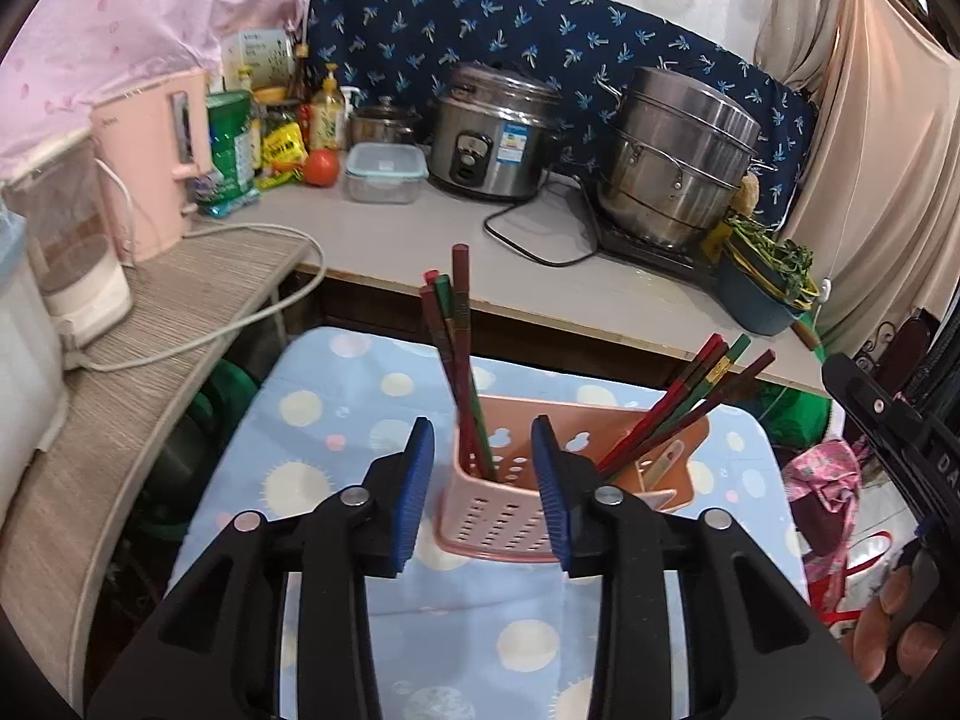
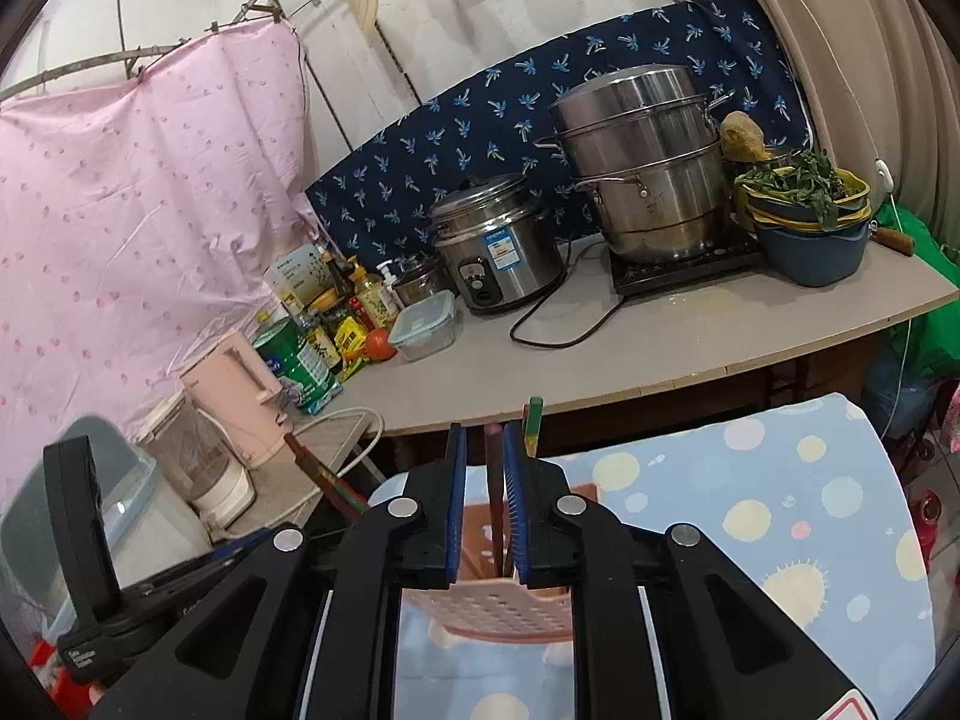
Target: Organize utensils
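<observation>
A pink perforated utensil holder [image 1: 510, 498] stands on a small table with a blue dotted cloth [image 1: 336, 402]. Several red and green chopsticks [image 1: 459, 360] stand in its left compartment. More chopsticks [image 1: 678, 408] lean right in its right compartment, beside a green utensil [image 1: 663, 465]. My left gripper [image 1: 483, 438] is open, just in front of the holder, holding nothing. In the right wrist view, my right gripper [image 2: 485, 438] is above the holder [image 2: 486, 606], its jaws narrow around a dark red chopstick [image 2: 495, 492]. A green chopstick tip [image 2: 531, 426] shows behind the right finger.
A counter [image 1: 420, 228] behind the small table carries a rice cooker [image 1: 492, 138], a steel steamer pot [image 1: 678, 162] on a hob, a bowl of greens [image 1: 768, 276], a plastic box [image 1: 384, 171], bottles and a pink kettle [image 1: 156, 162]. A white cable [image 1: 258, 312] hangs off the left shelf.
</observation>
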### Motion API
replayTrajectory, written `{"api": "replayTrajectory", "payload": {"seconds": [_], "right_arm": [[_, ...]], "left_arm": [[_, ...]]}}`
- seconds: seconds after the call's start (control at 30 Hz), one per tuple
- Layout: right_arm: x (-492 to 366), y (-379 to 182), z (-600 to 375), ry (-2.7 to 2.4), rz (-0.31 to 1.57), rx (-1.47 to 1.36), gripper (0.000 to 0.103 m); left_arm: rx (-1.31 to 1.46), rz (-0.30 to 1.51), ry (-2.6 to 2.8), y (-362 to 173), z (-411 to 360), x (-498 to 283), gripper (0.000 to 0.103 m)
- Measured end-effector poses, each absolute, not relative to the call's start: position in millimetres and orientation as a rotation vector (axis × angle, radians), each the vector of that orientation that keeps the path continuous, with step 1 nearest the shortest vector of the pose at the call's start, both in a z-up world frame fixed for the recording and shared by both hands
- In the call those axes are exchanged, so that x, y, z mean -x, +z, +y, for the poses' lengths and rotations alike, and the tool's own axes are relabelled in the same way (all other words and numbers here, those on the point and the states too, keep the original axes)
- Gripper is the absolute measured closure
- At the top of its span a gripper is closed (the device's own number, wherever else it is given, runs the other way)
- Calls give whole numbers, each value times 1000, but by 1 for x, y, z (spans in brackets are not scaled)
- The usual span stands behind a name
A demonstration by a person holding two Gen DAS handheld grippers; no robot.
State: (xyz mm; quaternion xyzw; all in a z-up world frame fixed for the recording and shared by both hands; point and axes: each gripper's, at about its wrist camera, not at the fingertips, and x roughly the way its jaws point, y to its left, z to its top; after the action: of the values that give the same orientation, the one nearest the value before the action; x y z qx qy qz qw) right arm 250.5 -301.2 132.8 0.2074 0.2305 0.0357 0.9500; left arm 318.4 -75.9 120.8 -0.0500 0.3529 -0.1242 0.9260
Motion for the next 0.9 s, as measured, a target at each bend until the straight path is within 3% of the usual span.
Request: {"api": "replayTrajectory", "payload": {"seconds": [0.17, 0.33, 0.57, 0.8, 0.9], "right_arm": [[-220, 116, -287, 77, 530, -380, 73], [-190, 96, -273, 70, 594, -341, 64], [-153, 83, -257, 57, 618, -295, 51], [-131, 75, -242, 34, 638, -235, 42], [-124, 74, -241, 30, 642, -239, 37]], "left_arm": [[45, 717, -205, 117, -75, -295, 67], [-13, 709, -155, 109, -75, -265, 52], [-63, 722, -134, 96, -77, -235, 50], [-96, 715, -116, 89, -79, -214, 35], [-100, 716, -115, 87, -77, -206, 34]]}}
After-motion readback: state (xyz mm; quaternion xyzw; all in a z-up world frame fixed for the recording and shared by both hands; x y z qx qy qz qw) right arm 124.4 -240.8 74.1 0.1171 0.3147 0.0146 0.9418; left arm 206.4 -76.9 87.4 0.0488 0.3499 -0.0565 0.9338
